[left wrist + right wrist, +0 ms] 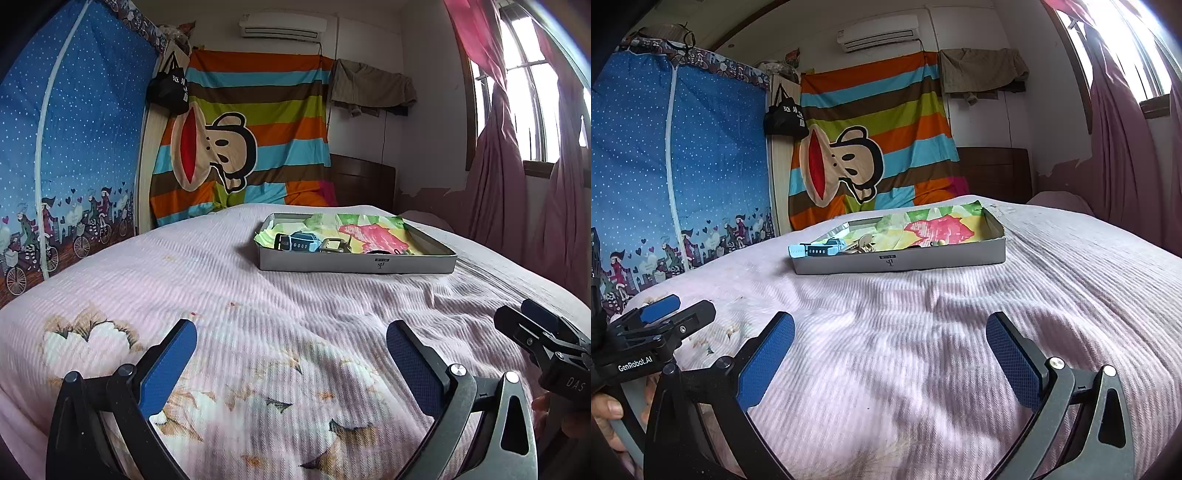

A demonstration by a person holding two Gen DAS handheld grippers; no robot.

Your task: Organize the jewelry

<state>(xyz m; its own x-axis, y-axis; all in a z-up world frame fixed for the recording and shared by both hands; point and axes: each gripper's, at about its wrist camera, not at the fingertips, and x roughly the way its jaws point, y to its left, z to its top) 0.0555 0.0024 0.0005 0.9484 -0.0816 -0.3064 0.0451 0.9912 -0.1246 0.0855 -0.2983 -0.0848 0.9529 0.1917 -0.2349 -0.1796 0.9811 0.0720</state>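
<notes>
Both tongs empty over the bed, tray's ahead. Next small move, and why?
Probably ease the right tongs forward toward the tray. Both the right and left tongs are open, hold nothing and hang over the bedspread, short of the tray. The blue watch overhangs its near-left rim, so it looks like the easiest first target.

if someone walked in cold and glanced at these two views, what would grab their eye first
Probably the bright striped cloth with the big cartoon monkey face, hanging on the far wall behind the bed. Next, the shallow grey metal tray on the pink ribbed bedspread, lined with colourful paper and holding a light blue watch. In the foreground the left gripper and right gripper both stand open above the bed, empty.
</notes>
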